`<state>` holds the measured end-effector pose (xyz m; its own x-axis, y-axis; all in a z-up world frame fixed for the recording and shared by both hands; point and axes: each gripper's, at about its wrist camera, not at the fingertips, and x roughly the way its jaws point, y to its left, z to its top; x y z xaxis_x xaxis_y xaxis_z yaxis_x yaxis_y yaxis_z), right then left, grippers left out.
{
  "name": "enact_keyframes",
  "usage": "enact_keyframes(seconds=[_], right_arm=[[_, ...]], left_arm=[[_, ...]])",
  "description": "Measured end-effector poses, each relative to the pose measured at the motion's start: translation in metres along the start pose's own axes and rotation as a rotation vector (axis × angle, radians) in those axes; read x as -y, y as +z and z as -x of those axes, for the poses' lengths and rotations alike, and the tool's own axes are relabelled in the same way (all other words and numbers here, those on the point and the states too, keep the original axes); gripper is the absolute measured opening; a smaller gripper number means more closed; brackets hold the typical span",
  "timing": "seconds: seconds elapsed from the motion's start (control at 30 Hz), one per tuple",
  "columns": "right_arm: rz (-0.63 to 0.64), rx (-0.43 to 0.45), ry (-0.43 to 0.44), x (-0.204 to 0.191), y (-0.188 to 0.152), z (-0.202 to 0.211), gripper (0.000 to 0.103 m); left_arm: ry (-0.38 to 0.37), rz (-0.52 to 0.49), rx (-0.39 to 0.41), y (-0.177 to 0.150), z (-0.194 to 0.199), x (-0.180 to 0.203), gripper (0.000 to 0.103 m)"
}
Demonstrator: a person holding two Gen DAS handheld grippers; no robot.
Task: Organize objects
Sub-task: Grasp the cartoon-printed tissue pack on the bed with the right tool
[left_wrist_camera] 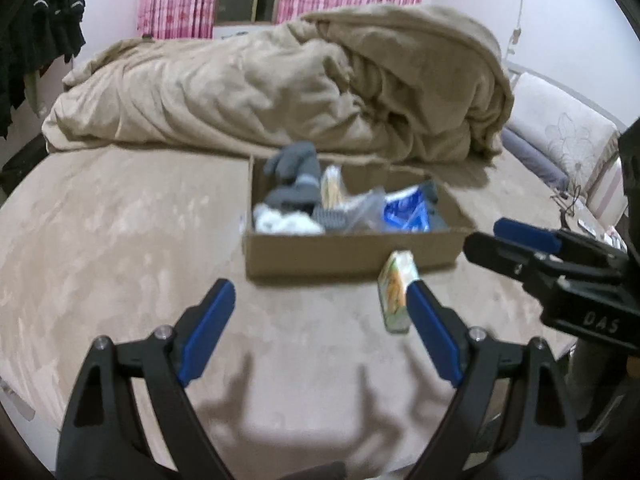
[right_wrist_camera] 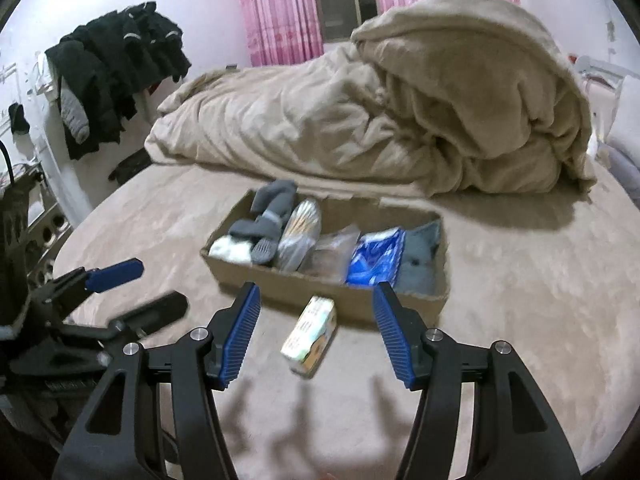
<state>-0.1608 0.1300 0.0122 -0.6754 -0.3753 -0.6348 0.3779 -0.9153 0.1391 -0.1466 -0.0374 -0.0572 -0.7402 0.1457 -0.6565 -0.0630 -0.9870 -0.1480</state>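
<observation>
A shallow cardboard box (left_wrist_camera: 344,252) (right_wrist_camera: 320,292) sits on the bed. It holds grey socks (right_wrist_camera: 272,208), a white cloth (right_wrist_camera: 232,250), clear packets (right_wrist_camera: 300,236), a blue packet (right_wrist_camera: 376,260) and a grey cloth (right_wrist_camera: 420,264). A small green-and-white pack (left_wrist_camera: 396,292) (right_wrist_camera: 310,334) lies on the bed just in front of the box. My left gripper (left_wrist_camera: 320,296) is open and empty, its right finger beside the pack. My right gripper (right_wrist_camera: 316,300) is open and empty above the pack; it also shows in the left wrist view (left_wrist_camera: 484,240).
A heaped beige blanket (left_wrist_camera: 300,80) (right_wrist_camera: 400,120) lies behind the box. Dark clothes (right_wrist_camera: 116,68) hang at the left wall. Pink curtains (right_wrist_camera: 280,8) hang at the back. A pillow (left_wrist_camera: 560,132) lies at the right.
</observation>
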Motion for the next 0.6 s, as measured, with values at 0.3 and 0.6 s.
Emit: enact_keyframes(seconds=[0.3,0.6], right_arm=[[0.019,-0.059,0.003,-0.01,-0.015,-0.025,0.061],[0.014,-0.106,-0.005,-0.003,-0.024,-0.052,0.061]], left_arm=[[0.044,-0.004,-0.066,-0.02,-0.034,-0.011,0.088],[0.06,0.005,-0.099,-0.027,-0.055,-0.018,0.088]])
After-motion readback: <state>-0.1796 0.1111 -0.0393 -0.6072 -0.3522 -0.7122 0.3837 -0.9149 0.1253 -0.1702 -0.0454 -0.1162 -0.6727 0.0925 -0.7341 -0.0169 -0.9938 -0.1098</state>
